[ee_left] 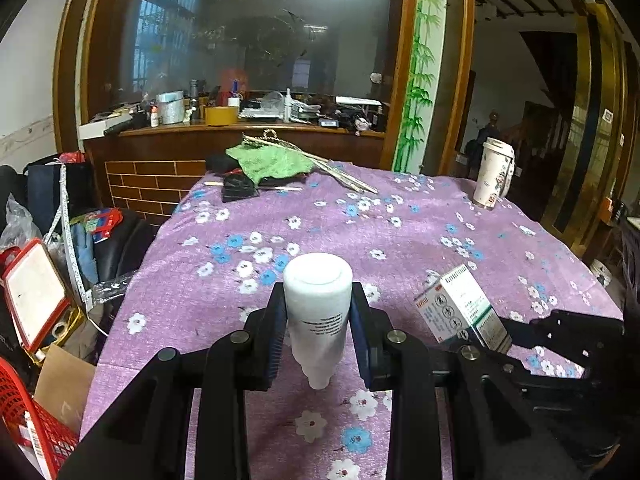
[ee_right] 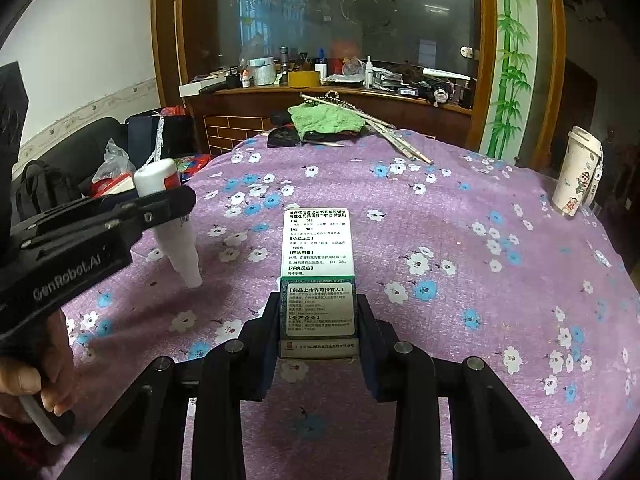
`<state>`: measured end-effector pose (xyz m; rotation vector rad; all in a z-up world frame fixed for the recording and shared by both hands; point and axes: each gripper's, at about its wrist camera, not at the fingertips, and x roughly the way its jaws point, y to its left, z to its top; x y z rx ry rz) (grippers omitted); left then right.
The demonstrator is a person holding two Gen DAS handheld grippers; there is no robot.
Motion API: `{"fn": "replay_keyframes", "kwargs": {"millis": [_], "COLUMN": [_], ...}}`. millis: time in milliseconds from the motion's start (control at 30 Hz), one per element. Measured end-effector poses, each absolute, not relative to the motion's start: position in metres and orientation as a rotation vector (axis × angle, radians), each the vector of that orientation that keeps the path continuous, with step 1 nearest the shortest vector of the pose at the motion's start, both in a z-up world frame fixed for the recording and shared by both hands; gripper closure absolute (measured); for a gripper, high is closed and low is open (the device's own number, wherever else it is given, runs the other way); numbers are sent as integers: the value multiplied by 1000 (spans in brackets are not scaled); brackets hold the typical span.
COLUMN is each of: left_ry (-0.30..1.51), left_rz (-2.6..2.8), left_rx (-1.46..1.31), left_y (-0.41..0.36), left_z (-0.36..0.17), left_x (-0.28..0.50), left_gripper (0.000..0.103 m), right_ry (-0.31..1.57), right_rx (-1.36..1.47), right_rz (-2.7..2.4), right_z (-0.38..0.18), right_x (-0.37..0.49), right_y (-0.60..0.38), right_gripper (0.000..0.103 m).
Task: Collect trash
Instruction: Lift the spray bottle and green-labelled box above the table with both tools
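Observation:
My left gripper [ee_left: 319, 316] is shut on a white plastic bottle [ee_left: 318, 312], held upside down with its nozzle pointing down, above the purple flowered tablecloth [ee_left: 360, 232]. The bottle also shows at the left of the right wrist view [ee_right: 176, 224], clamped in the left gripper [ee_right: 170, 200]. My right gripper [ee_right: 318, 320] is shut on a white and green medicine box [ee_right: 318, 276] with printed text, held above the cloth. The box shows in the left wrist view [ee_left: 460, 308], tilted, to the right of the bottle.
A white printed cup [ee_left: 494, 172] stands at the table's far right. A green cloth [ee_left: 272, 162], black items and long sticks [ee_left: 344, 174] lie at the far edge. A red basket [ee_left: 36, 420], cardboard and bags sit left of the table. A cluttered wooden counter [ee_left: 240, 128] stands behind.

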<state>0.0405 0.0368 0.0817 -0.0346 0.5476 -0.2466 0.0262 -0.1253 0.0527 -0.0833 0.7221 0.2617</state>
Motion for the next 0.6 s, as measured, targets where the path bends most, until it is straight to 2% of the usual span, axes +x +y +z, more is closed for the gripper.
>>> {"fn": "replay_keyframes", "kwargs": {"millis": [600], "left_ry": [535], "left_rz": [-208], "left_rx": [7], "left_y": [41], "left_z": [104], "left_x": [32], "left_gripper": [74], "right_ry": [727], "right_rx": [-79], "right_rz": [280], "right_z": [52], "right_x": [26], "right_y": [-124], "right_gripper": [66]}}
